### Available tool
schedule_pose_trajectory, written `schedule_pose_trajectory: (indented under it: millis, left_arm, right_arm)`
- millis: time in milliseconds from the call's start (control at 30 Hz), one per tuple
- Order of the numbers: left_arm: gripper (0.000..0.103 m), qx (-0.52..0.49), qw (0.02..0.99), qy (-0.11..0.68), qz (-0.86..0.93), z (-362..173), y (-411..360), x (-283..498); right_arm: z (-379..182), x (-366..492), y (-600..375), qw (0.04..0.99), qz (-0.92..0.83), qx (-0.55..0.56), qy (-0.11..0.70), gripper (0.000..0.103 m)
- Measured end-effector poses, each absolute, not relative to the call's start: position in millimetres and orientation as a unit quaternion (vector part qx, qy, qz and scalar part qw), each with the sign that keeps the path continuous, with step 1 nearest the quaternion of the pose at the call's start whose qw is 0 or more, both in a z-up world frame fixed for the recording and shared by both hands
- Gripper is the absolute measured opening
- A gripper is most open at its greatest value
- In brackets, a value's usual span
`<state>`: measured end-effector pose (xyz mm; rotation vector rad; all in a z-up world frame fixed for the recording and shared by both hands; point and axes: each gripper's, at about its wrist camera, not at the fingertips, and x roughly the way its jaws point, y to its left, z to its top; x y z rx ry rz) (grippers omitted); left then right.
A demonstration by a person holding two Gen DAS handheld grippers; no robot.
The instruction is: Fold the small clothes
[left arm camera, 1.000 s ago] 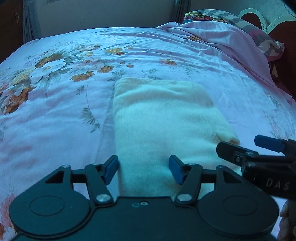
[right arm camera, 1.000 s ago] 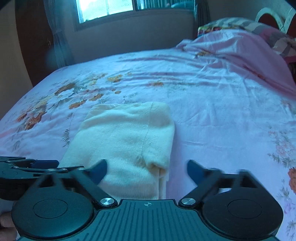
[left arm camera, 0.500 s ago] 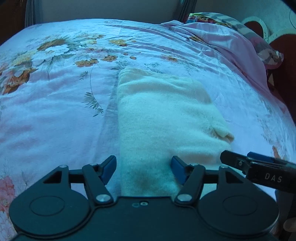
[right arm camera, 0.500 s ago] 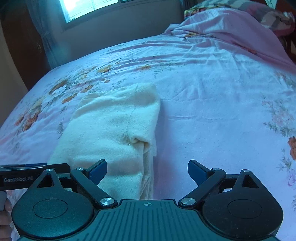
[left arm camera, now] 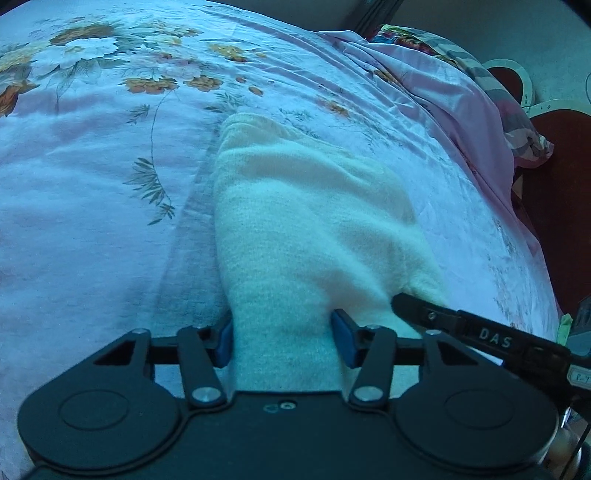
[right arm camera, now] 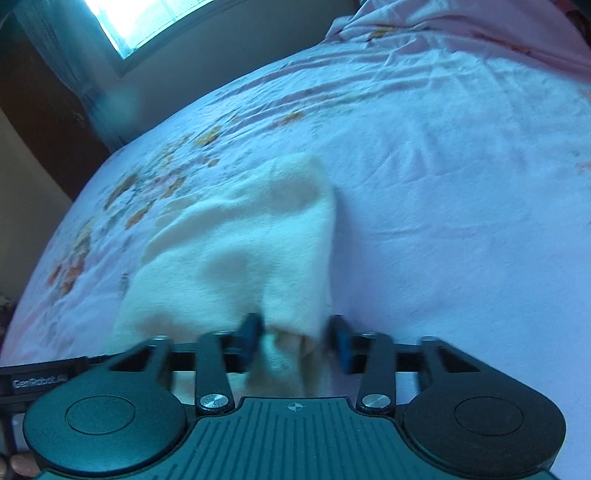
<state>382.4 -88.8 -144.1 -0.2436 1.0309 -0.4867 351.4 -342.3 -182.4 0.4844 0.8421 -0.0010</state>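
Observation:
A cream knit garment [left arm camera: 306,229], folded into a long strip, lies on the pink floral bedsheet [left arm camera: 92,192]. My left gripper [left arm camera: 282,341] straddles its near end with its blue pads against the cloth on both sides, still partly apart. My right gripper [right arm camera: 295,338] has narrowed around the garment's near right corner [right arm camera: 255,251]; its pads press the bunched cloth, and the view is blurred. The right gripper's finger [left arm camera: 461,328] shows at the right of the left wrist view.
A rumpled pink cover and patterned pillow [left arm camera: 480,96] lie at the bed's far right, by a headboard [left arm camera: 554,166]. A window [right arm camera: 155,22] and dark curtain stand beyond the far side.
Both grippers have moved forward and down onto the garment's near end. The right jaws have closed in from wide open around the cloth corner. The cloth has bunched up.

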Motion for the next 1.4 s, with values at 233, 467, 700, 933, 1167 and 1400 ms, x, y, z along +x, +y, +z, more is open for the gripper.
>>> schedule_pose_trajectory:
  millis: [233,467,700,933,1167,1400]
  left_arm:
    - [0.054,-0.128,0.827,0.497,-0.228,-150,-87,389]
    - [0.052,-0.092,0.840,0.487,-0.223,-145,-99,384]
    - [0.058,-0.097,0.834,0.496,-0.221,-149,-98,390]
    - [0.065,-0.081,0.827,0.512,-0.217,-148,-104,394]
    - [0.049,-0.071,0.830,0.519,-0.191,-141,-112,392]
    - [0.030,-0.033,0.856,0.477,-0.197,-119,-117,374]
  right_arm:
    - [-191,357,-351,0.873,0.005,0.281,0.399,0.055]
    - [-188,358,-342,0.877,0.015,0.261,0.404,0.042]
    - [-197,362,-346,0.871,0.016,0.285,0.400,0.046]
    - [-196,364,-342,0.873,0.018,0.270,0.407,0.039]
    - [-196,367,-341,0.868,0.003,0.284,0.408,0.039]
    - [-181,357,-334,0.877,-0.009,0.291,0.384,0.029]
